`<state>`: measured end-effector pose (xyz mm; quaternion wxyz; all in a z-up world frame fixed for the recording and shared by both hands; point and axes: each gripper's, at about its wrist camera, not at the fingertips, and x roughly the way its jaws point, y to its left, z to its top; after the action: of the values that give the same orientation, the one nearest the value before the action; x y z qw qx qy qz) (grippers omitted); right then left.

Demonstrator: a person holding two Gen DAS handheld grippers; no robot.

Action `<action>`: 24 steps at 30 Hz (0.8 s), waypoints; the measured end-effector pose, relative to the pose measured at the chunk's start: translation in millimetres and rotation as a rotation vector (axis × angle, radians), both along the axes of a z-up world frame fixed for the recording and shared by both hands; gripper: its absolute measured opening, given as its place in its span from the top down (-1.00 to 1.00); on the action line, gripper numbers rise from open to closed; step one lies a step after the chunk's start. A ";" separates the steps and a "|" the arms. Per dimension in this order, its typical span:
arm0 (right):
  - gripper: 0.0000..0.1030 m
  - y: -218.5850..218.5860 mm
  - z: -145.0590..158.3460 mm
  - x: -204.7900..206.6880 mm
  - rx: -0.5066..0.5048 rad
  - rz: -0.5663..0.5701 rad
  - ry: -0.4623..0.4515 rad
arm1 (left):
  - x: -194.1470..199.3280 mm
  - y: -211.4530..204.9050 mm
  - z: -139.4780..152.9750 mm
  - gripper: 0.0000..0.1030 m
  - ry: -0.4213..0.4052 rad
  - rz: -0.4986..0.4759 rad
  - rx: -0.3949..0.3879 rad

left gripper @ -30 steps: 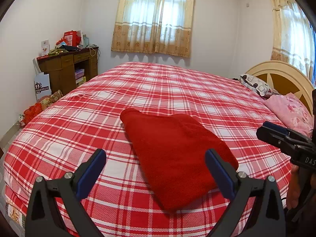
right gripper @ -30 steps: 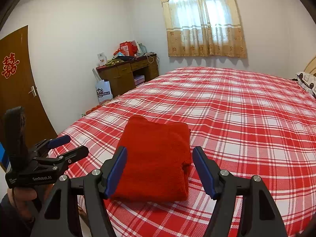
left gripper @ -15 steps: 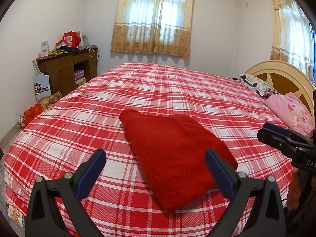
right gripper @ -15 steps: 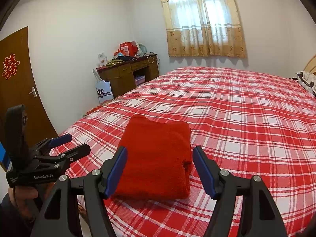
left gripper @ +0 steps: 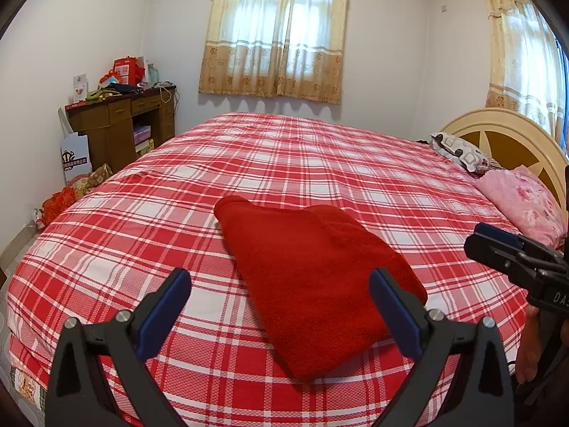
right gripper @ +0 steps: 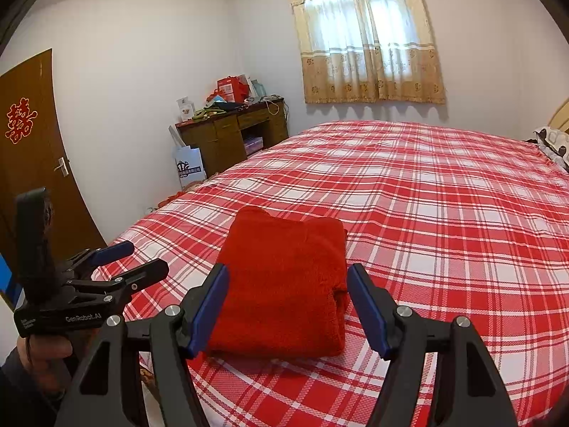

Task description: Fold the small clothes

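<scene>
A red fleece garment point(left gripper: 313, 277) lies folded into a neat rectangle on the red plaid bed point(left gripper: 302, 163); it also shows in the right wrist view point(right gripper: 284, 284). My left gripper point(left gripper: 281, 284) is open and empty, held above the bed just short of the garment's near edge. My right gripper point(right gripper: 288, 277) is open and empty, with its jaws spread either side of the garment's near end, above it. Each gripper shows in the other's view: the left gripper point(right gripper: 121, 259) at the left, the right gripper point(left gripper: 498, 245) at the right.
A wooden desk point(left gripper: 121, 124) with clutter stands by the left wall, with bags point(left gripper: 74, 156) on the floor beside it. A pink pillow point(left gripper: 522, 199) and a patterned pillow point(left gripper: 458, 153) lie by the headboard point(left gripper: 505, 138). A brown door point(right gripper: 28, 156) is at the left.
Almost nothing. Both grippers stay open and hover nearly still; the folded garment has not moved.
</scene>
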<state>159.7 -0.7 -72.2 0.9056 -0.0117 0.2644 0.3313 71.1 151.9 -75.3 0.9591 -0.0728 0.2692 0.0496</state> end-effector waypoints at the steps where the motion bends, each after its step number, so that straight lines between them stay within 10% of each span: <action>1: -0.35 0.1 0.0 -0.4 0.001 0.000 -0.001 | -0.8 0.1 -0.3 -0.99 0.000 0.000 0.000; 24: -0.35 -3.2 9.7 -11.7 0.031 0.001 -0.066 | -1.1 0.3 2.8 -1.00 -0.015 0.008 0.005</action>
<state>148.0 -3.9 -62.5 0.9137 -0.0087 0.2293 0.3353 70.1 152.2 -72.5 0.9610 -0.0716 0.2618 0.0535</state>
